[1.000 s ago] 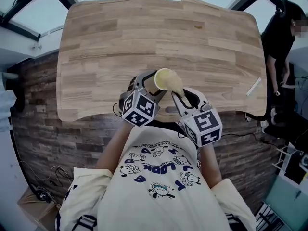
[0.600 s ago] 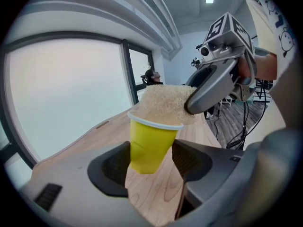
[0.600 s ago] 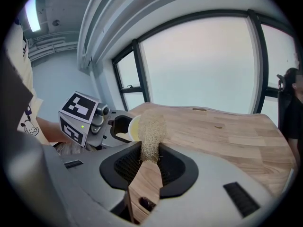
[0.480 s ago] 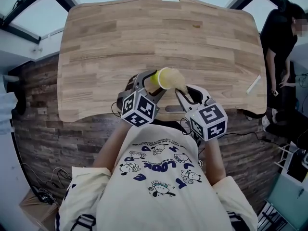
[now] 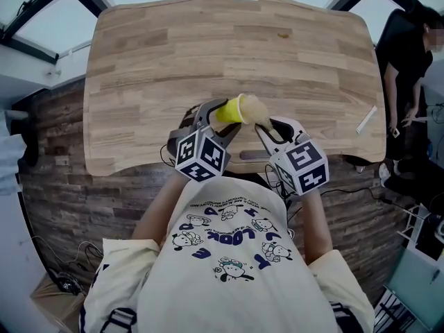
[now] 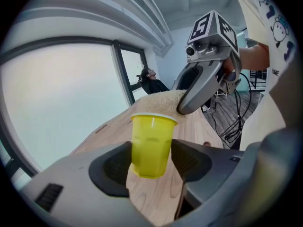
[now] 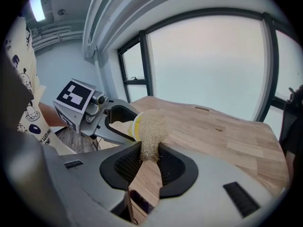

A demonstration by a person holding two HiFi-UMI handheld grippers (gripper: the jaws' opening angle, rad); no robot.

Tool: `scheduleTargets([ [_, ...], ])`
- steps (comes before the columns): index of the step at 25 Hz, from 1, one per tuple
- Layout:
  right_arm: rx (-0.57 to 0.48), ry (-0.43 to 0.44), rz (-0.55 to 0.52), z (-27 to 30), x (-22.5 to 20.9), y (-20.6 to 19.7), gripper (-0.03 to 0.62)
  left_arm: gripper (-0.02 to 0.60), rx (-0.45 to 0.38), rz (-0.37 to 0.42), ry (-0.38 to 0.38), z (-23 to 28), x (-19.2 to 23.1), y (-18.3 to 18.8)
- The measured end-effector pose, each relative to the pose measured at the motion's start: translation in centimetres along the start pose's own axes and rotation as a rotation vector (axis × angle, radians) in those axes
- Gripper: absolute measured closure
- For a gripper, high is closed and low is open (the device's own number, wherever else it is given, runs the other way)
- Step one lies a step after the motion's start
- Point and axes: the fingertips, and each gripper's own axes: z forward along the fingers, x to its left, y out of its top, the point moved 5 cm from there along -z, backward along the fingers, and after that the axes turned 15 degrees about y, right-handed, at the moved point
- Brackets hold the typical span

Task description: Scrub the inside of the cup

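1 sideways cup (image 5: 226,111), mouth rightward, in closing left jaws; right jaws clamp sponge (image 5: 255,109).

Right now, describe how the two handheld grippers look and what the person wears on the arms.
The left gripper and the right gripper are smooth grey moulded shells with black ribbed fingers. Each carries a white cube with black square markers on its faces. The person wears a cream short-sleeved T-shirt printed with navy cartoon figures and lettering.

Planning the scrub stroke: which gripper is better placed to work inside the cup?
Right. The right gripper pinches the loofah at the mouth of the yellow cup; the left gripper, jaws closing, only holds that cup.
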Motion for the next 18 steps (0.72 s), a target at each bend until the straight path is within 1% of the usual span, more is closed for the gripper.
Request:
scheduleTargets([
  [4,0.020,0.035,-0.008,0.3,0.0,0.2,0.508,0.299,-0.006,0.020,0.007,-0.1,0.1,-0.1],
  [6,0.030,0.059,0.002,0.3,-0.1,0.1,0.508,0.301,-0.015,0.047,0.009,-0.2,0.1,0.0],
  [11,0.022,0.163,0.121,0.3,-0.4,0.0,0.508,0.304,-0.048,0.167,0.034,-0.6,0.1,0.2],
  [15,0.008,0.200,0.192,0.3,-0.7,0.1,0.508,0.308,-0.081,0.235,0.063,-0.9,0.2,0.6],
  [18,0.006,0.228,0.225,0.3,-1.0,0.2,0.510,0.310,-0.096,0.307,0.093,-0.9,0.3,1.0],
])
